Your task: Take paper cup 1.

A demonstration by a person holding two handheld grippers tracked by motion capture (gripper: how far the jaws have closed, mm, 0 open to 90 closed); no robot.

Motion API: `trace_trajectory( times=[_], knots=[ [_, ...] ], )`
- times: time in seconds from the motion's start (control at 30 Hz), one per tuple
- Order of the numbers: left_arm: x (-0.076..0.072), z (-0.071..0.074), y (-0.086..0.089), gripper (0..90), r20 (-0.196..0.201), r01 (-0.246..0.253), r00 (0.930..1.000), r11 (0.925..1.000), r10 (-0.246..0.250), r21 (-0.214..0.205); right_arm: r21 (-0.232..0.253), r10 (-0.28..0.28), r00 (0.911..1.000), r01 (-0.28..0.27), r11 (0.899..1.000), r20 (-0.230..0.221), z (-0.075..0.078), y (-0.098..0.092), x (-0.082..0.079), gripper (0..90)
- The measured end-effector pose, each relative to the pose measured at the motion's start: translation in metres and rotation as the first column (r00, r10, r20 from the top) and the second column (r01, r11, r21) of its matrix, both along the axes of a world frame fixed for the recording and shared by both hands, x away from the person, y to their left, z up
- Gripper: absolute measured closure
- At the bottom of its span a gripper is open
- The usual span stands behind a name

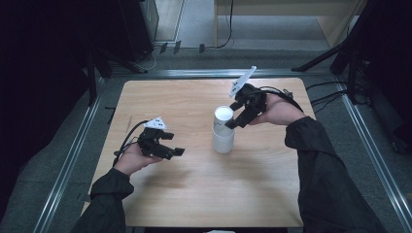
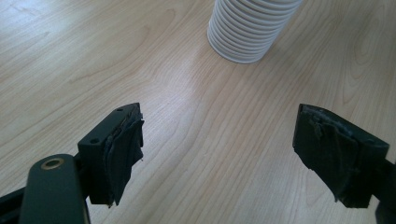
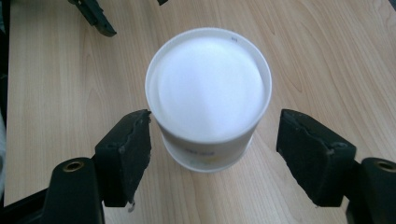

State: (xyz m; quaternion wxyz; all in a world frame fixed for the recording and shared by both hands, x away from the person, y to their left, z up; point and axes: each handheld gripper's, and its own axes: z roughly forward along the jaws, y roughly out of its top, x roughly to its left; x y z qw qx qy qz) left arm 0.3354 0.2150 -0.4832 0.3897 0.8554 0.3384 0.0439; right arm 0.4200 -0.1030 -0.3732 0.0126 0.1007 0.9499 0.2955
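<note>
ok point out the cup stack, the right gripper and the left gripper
cup stack (image 1: 223, 133): high view, on its side wall
right gripper (image 3: 212, 149): right gripper view, midway between its fingertips
left gripper (image 1: 179, 152): high view, at its fingertips

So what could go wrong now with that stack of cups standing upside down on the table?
The right gripper has its jaws open around the top cup, one pad almost touching; a careless pull-back might nudge it and tip the stack of cups. The left gripper rests open nearby, so a reach toward the stack could bump its base.
</note>
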Motion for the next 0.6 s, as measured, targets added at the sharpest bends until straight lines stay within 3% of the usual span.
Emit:
trace_trajectory(
  times=[0.1, 0.43, 0.6],
  knots=[
    [0.000, 0.000, 0.000, 16.2, 0.000, 0.001, 1.0000, 1.0000, -0.001, -0.001, -0.013, 0.013, 0.9999, -0.013, 1.000, -0.006, 0.000, 0.007, 0.001, 26.3],
    [-0.001, 0.000, 0.000, 16.2, -0.003, 0.008, 1.0000, 1.0000, -0.008, 0.000, -0.123, 0.033, 0.9987, -0.037, 0.992, -0.038, 0.002, 0.026, 0.005, 26.2],
    [-0.001, -0.001, 0.000, 16.2, -0.003, 0.012, 0.9999, 0.9999, -0.012, 0.002, -0.158, 0.023, 0.9987, -0.030, 0.987, -0.045, 0.004, 0.034, 0.005, 30.3]
  ],
)
